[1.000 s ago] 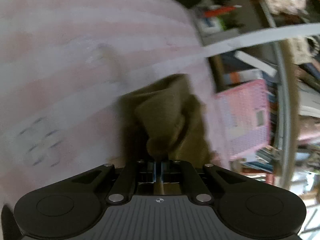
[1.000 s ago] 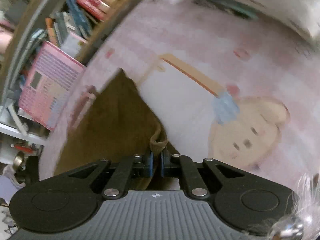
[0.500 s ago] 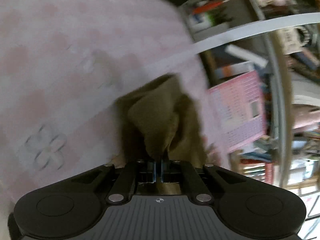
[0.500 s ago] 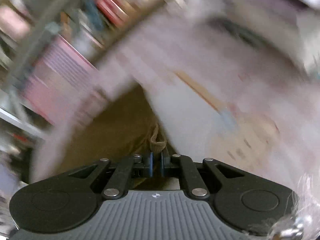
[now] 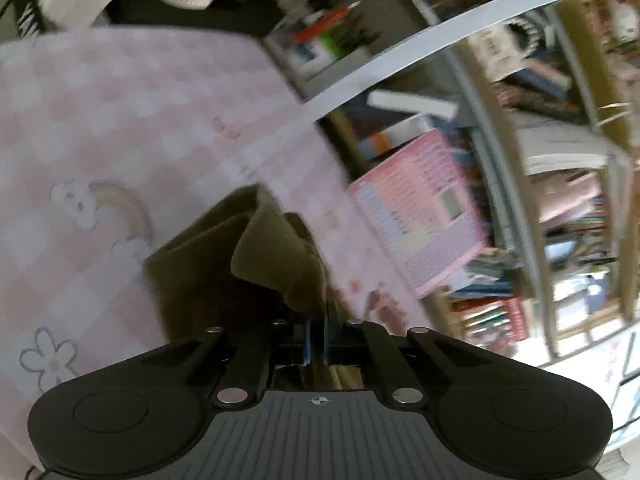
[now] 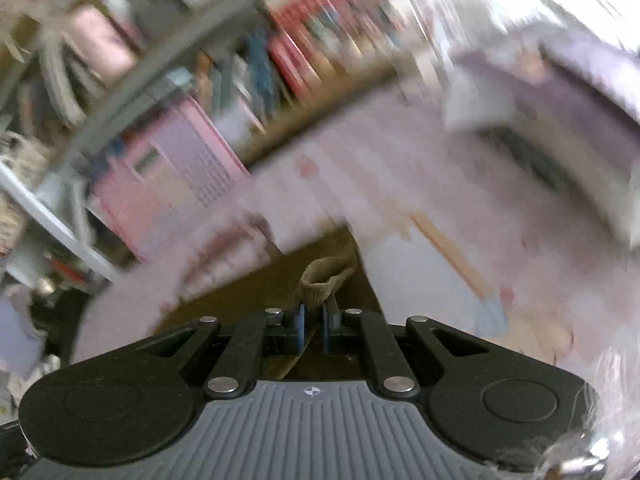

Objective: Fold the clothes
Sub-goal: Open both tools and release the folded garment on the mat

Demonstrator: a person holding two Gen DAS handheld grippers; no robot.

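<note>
An olive-brown garment lies bunched on a pink checked bed sheet. My left gripper is shut on a fold of this garment, which rises in a lump just ahead of the fingers. In the right wrist view the same garment spreads out flat and dark in front of my right gripper, which is shut on a curled hem of the garment. The right wrist view is blurred by motion.
The sheet carries a rainbow print and a flower print. A pink box and a bookshelf stand past the bed's edge, also in the right wrist view. A white pillow-like mass lies at the far right.
Both grippers have swung upward while holding the garment, so the shelf and pink box fill more of each view. The garment has shifted with them across the sheet.
</note>
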